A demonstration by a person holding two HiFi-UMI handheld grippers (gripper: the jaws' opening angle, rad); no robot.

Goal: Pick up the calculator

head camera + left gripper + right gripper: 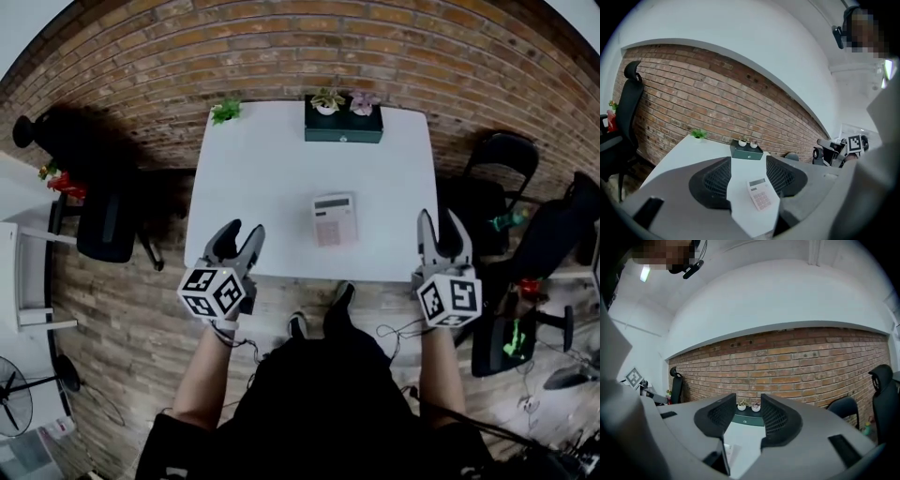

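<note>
Count: 1 white table (272,187); 1 calculator (335,219); 1 dark green box (343,127) at the table's far edge, w/ 2 small potted plants (327,101) side by side on top; 1 further green plant (226,111) at the far-left corner; 2 grippers, 1 per hand. Off the table: 1 black office chair (105,228) to the left; dark chairs to the right, no. not clear; 1 fan (19,398) at lower left. Brick wall (309,47) behind. The calculator lies flat on the table, a little right of centre, in the front half, display end toward the wall & keypad toward the person. It is apart from the box and from both grippers. Left gripper (242,232): over the front-left corner of the table, fingers (714,180) moderately wide apart, nothing between them, touching nothing. In the left gripper view the calculator (759,193) shows through the gap, lying on the tabletop beyond. Right gripper (440,223): at the front-right corner, fingers (780,420) apart approx. the same, empty, touching nothing. The right gripper view looks through the gap at the box (749,419) & its 2 potted plants. The calculator sits between the 2 grippers, further in from the front edge than either, untouched.
</note>
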